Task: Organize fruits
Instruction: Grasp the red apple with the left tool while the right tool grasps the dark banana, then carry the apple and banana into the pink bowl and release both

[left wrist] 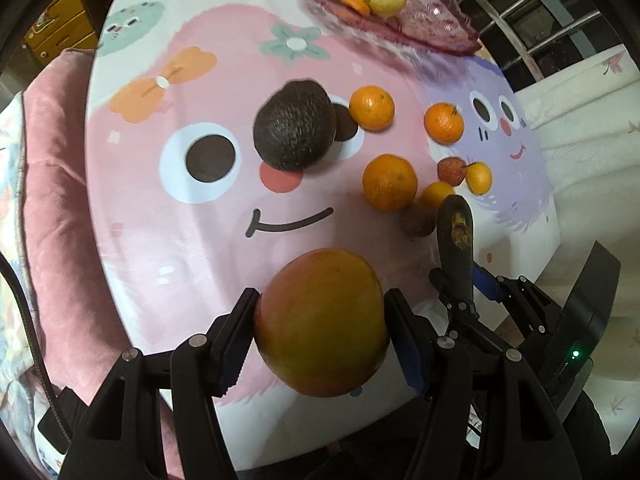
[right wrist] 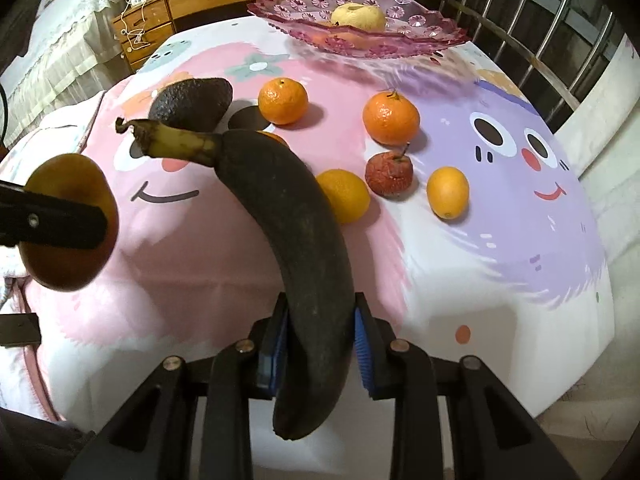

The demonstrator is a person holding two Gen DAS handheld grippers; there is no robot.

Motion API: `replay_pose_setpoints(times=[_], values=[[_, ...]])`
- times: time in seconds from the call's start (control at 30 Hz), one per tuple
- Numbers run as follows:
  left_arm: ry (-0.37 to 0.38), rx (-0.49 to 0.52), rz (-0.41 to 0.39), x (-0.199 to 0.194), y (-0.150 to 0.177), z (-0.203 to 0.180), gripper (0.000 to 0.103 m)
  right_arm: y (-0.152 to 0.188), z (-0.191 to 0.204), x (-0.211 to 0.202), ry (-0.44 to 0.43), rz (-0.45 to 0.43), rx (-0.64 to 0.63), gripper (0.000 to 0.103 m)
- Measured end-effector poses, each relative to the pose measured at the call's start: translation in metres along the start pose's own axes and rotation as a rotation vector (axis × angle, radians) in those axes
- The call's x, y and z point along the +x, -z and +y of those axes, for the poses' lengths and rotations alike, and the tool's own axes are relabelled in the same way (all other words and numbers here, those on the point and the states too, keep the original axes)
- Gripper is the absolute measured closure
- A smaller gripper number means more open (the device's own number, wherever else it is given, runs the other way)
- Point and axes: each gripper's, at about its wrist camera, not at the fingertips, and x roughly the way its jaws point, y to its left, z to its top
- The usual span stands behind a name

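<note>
Right wrist view: right gripper (right wrist: 320,340) clamps the banana (right wrist: 296,216) — left gripper (left wrist: 322,336) holds the mango (left wrist: 322,322); carry both level to the far tray (right wrist: 432,36).

Fruit-strewn cartoon blanket (right wrist: 460,280) on bed

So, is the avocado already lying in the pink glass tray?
No, the avocado lies on the printed cloth, apart from the pink tray.
</note>
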Motion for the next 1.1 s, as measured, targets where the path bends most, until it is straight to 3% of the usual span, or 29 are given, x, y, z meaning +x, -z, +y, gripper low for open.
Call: replay_pose_setpoints(times=[0.53, 1.1], values=[[-0.032, -0.023, -0.147, -0.063, -0.023, -0.017, 0.041, -0.040, -0.008, -0.046, -0.038, -0.067, -0.075, 0.074], [-0.046, -0.139, -0.287, -0.090, -0.091, -0.046, 0.041, -0.143, -0.074, -0.066, -0.029, -0.140, -0.126, 0.074]])
